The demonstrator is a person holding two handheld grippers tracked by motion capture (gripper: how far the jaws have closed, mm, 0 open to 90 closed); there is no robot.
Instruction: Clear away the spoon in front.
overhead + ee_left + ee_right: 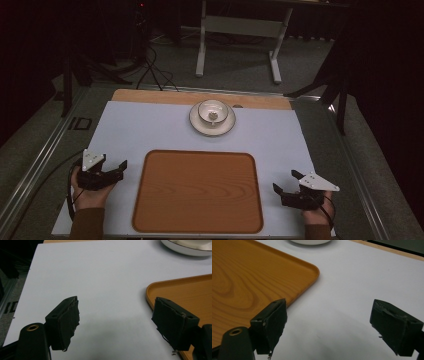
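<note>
Nothing is being held yet: each hand-held gripper, left (116,169) and right (285,183), is gaping wide beside the tray (197,192), the cup (212,112) and saucer (197,123) sitting untouched well ahead.

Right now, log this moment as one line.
left gripper: open, empty | right gripper: open, empty | wooden tray: between them, bare | cup: on saucer, beyond tray
</note>
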